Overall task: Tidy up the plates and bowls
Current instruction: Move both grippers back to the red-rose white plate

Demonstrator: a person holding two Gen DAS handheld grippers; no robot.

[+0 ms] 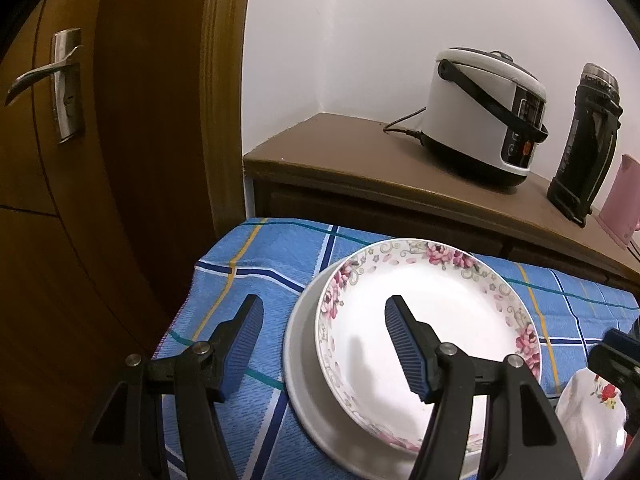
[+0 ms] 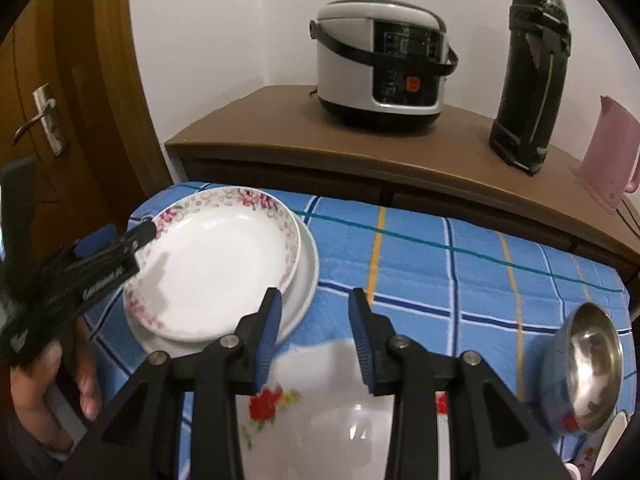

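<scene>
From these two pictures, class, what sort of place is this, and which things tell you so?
Probably a home kitchen or dining corner: a rice cooker and thermos flask on a wooden cabinet, and a flowered plate on a checked tablecloth.

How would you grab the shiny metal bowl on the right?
Probably by its rim. The metal bowl sits tilted on the blue checked cloth, its opening showing, so the thin upper edge is free. Come from above with the right gripper, one finger inside and one outside. The smooth rounded wall would likely slip.
</scene>
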